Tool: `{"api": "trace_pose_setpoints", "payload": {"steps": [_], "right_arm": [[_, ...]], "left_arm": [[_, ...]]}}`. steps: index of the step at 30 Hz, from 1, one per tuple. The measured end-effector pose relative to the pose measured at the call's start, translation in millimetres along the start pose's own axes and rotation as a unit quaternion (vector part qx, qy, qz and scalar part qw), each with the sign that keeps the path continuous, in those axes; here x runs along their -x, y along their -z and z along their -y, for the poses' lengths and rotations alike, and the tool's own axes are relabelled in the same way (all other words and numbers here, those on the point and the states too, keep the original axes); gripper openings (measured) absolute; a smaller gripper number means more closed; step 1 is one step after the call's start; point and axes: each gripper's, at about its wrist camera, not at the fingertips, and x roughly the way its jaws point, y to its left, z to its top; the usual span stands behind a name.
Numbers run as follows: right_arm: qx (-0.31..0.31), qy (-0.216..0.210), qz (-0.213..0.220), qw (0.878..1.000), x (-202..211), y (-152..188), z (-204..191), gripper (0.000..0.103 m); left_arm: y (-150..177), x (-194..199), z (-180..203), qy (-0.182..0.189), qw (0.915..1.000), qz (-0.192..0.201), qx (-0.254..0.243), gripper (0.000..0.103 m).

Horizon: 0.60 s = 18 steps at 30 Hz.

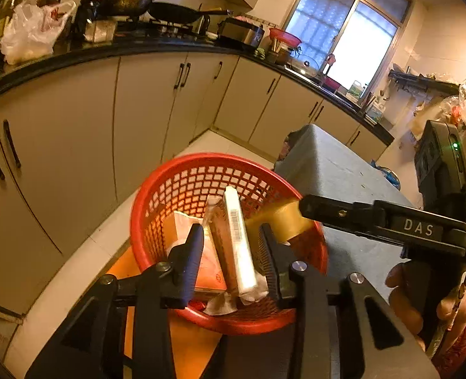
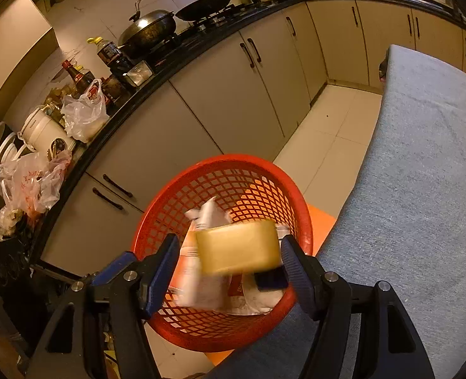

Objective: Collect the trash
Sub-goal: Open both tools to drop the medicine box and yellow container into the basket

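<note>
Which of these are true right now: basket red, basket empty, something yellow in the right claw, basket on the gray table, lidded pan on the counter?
1. The basket is red. True.
2. The basket is empty. False: it holds wrappers and a long white packet.
3. A yellow roll is between the fingers of the right claw, over the basket. True; it looks blurred, so a firm grip is not certain.
4. The basket stands on the gray table. False: it stands beside the table, lower down, on something orange.
5. A lidded pan sits on the counter. True.
</note>
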Motion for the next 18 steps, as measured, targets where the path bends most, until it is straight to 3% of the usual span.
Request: {"api": "trace_pose_setpoints", "payload": {"steps": [5, 6, 9, 14, 18], "right_arm": [[0.007, 0.01, 0.033, 0.999, 31.0, 4.7, 0.7, 0.071], [0.011, 0.02, 0.04, 0.999, 40.4, 8.2, 0.6, 0.071], [0.038, 0.065, 0.071, 0.995, 70.9, 23.9, -5.2, 0.075], [0.076, 0.131, 0.111, 0.982, 117.2, 67.7, -10.8, 0.08], [0.1, 0.173, 0.135, 0.971, 150.1, 116.2, -6.8, 0.084]], "left_arm": [[4.3, 23.0, 8.8, -0.039, 0.9985, 0.038, -0.011, 0.049], [6.6, 29.3, 12.1, -0.051, 0.9976, 0.045, -0.014, 0.058], [13.5, 51.8, 20.8, -0.075, 0.994, 0.078, -0.016, 0.069], [39.6, 88.2, 55.5, -0.144, 0.9793, 0.127, -0.064, 0.085], [66.8, 100.1, 83.0, -0.18, 0.9677, 0.136, -0.112, 0.088]]}}
